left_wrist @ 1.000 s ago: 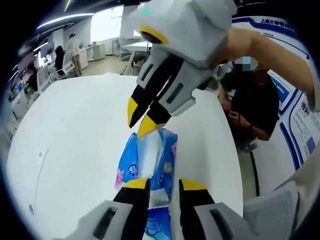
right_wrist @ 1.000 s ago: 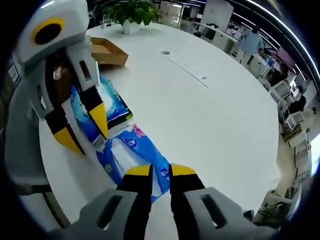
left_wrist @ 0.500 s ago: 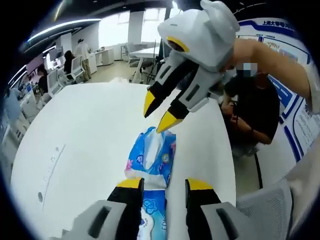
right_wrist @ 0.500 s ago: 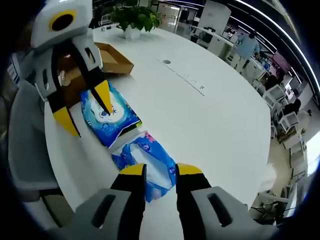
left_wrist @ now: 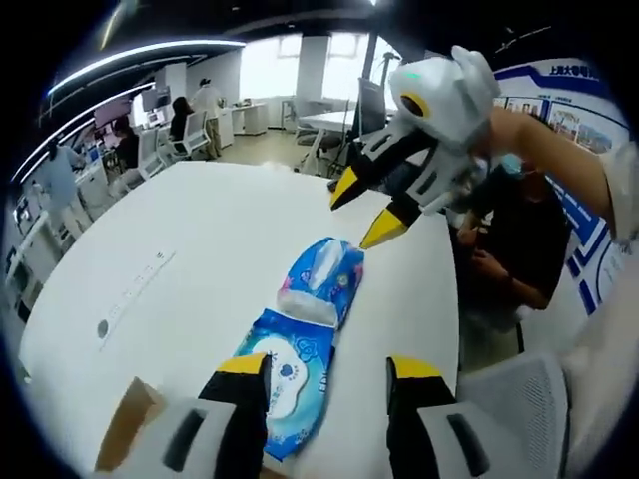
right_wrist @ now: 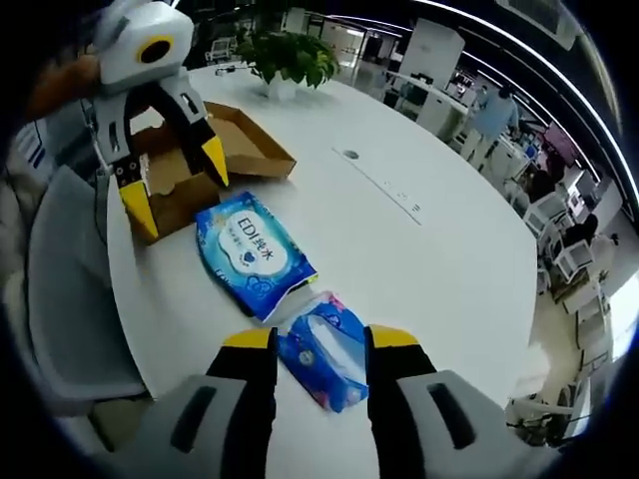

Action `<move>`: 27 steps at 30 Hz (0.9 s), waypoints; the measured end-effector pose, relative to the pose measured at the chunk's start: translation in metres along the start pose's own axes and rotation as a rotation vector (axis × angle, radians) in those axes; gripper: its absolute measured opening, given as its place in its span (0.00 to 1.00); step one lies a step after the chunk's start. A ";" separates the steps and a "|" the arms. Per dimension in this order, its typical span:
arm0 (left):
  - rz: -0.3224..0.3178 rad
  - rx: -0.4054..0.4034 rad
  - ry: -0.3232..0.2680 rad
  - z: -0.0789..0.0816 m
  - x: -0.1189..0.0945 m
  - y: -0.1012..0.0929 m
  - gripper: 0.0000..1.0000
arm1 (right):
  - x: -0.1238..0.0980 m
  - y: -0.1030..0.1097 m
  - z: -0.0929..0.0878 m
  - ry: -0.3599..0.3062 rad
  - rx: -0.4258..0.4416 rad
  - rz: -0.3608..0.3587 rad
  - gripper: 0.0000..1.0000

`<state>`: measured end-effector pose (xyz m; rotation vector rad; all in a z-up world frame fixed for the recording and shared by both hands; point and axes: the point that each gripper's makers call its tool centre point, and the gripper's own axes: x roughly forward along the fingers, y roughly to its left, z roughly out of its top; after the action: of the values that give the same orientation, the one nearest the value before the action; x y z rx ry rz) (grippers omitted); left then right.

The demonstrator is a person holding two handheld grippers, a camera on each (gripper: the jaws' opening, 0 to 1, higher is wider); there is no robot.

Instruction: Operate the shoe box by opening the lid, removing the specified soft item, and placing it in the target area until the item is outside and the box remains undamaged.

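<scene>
Two soft packs lie on the white table [right_wrist: 439,249]. One is a flat blue wet-wipe pack [right_wrist: 252,251] [left_wrist: 285,374]. The other is a smaller blue tissue pack [right_wrist: 324,349] [left_wrist: 324,279], touching its end. An open cardboard shoe box [right_wrist: 225,150] stands behind them, its corner [left_wrist: 125,439] low in the left gripper view. My left gripper [left_wrist: 327,367] [right_wrist: 175,185] is open above the wet-wipe pack's near end, holding nothing. My right gripper [right_wrist: 321,339] [left_wrist: 364,210] is open too, its jaws on either side of the tissue pack, apart from it.
A potted plant [right_wrist: 290,55] stands at the table's far end. A round cable port [right_wrist: 349,155] [left_wrist: 103,327] sits mid-table. A grey chair [right_wrist: 70,299] [left_wrist: 529,399] is at the table edge by the packs. A person in dark clothes [left_wrist: 519,249] sits beyond that edge.
Both grippers have drawn back from the packs and spread their jaws wider. The two packs now lie free on the table, and more of the shoe box shows.
</scene>
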<state>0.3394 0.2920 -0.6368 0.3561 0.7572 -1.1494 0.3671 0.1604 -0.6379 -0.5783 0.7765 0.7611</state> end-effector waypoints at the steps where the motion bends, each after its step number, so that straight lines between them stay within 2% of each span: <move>1: 0.011 -0.008 -0.003 -0.005 -0.007 0.003 0.48 | -0.001 0.003 0.002 -0.005 -0.002 0.003 0.34; 13: 0.127 -0.075 -0.057 -0.040 -0.074 0.032 0.52 | -0.007 0.036 0.024 -0.046 0.002 0.055 0.42; 21: 0.205 -0.091 -0.060 -0.065 -0.114 0.050 0.55 | -0.003 0.057 0.036 -0.053 -0.015 0.092 0.48; 27: 0.265 -0.128 -0.071 -0.086 -0.144 0.062 0.55 | 0.004 0.073 0.044 -0.037 -0.104 0.114 0.49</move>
<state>0.3366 0.4680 -0.6037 0.2964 0.6949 -0.8559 0.3297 0.2358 -0.6285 -0.6150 0.7432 0.9193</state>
